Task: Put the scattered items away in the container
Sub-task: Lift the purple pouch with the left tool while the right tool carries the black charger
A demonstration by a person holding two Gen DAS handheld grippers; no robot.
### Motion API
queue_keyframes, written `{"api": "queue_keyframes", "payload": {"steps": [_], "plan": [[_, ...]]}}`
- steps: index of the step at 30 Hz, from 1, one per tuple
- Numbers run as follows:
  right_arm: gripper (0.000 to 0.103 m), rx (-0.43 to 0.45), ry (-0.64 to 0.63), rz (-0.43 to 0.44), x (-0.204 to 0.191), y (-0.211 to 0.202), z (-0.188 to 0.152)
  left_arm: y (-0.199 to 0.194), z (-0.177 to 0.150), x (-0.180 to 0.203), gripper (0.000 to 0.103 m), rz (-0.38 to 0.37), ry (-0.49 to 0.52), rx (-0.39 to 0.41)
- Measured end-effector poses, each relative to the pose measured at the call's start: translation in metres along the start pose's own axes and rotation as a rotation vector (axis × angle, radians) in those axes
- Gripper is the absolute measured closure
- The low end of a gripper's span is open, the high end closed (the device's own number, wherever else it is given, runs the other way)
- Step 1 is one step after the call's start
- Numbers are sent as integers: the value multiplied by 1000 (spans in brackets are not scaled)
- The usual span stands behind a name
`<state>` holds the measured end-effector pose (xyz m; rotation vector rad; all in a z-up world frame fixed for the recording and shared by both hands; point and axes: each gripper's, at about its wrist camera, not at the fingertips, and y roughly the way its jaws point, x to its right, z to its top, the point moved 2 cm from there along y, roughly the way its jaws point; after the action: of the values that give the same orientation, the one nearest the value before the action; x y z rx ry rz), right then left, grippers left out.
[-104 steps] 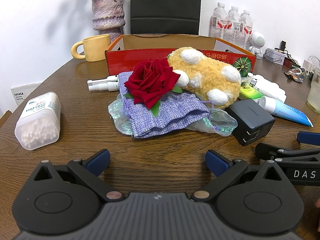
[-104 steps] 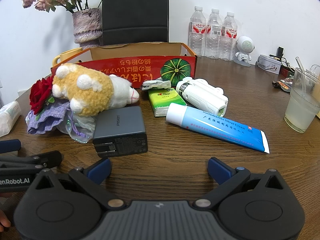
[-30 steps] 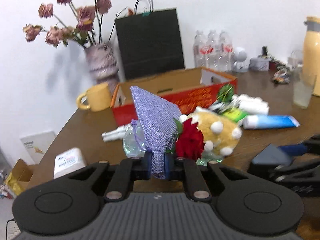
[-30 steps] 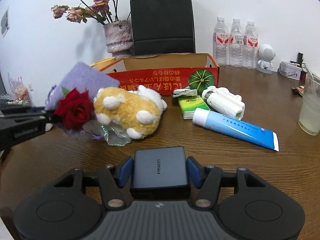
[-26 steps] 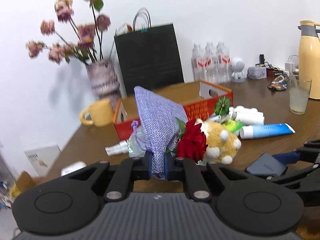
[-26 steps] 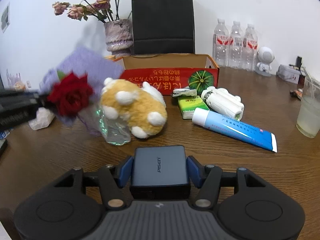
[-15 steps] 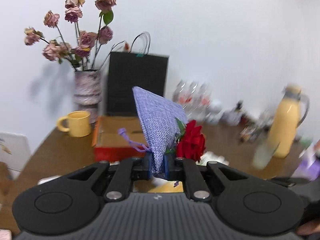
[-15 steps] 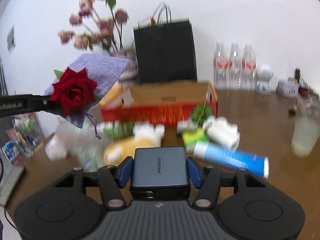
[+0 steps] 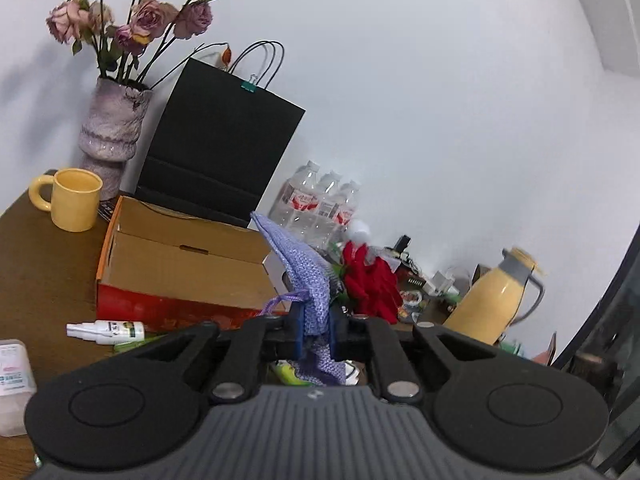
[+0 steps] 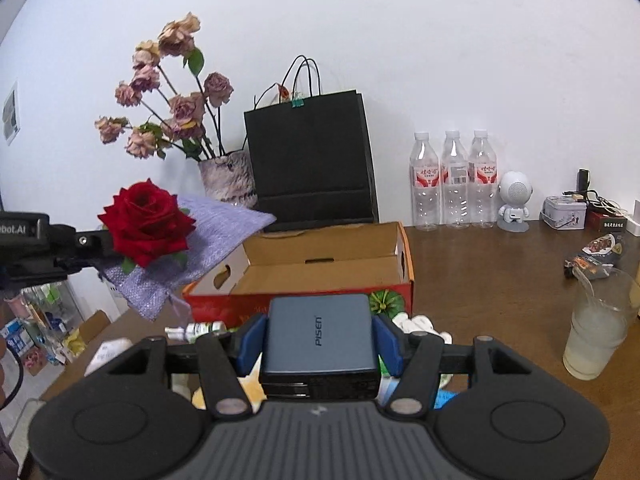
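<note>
My left gripper (image 9: 314, 334) is shut on a purple woven pouch (image 9: 304, 268) with a red rose (image 9: 370, 286) fixed to it, held up in the air. From the right wrist view, that pouch (image 10: 216, 236) and rose (image 10: 146, 222) hang to the left of the open red cardboard box (image 10: 404, 256), above its left end. My right gripper (image 10: 318, 344) is shut on a grey PISEN charger (image 10: 318, 330), lifted in front of the box. The box (image 9: 176, 264) is empty inside. A white spray bottle (image 9: 106, 330) lies before it.
Behind the box stand a black paper bag (image 10: 310, 160), a vase of dried roses (image 10: 228, 176) and three water bottles (image 10: 454, 178). A yellow mug (image 9: 76, 198) sits at the left. A glass of drink (image 10: 596, 328) is at the right, and a yellow thermos (image 9: 496, 296) farther off.
Both grippers rose from the table with their loads. The pouch with the rose moved up and toward the box; the charger lifted well above the scattered items.
</note>
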<state>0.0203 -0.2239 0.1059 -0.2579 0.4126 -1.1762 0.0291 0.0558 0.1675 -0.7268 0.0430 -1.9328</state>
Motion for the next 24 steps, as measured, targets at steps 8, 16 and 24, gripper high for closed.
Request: {"api": "queue_keyframes", "payload": {"steps": [8, 16, 24], "plan": [[46, -90, 31, -1, 12, 18, -18, 66, -86, 23, 93, 378, 480, -215], [46, -193, 44, 14, 14, 36, -64, 66, -128, 36, 38, 336, 669, -169], [45, -229, 95, -24, 30, 40, -83, 38, -139, 38, 35, 326, 603, -116]]}}
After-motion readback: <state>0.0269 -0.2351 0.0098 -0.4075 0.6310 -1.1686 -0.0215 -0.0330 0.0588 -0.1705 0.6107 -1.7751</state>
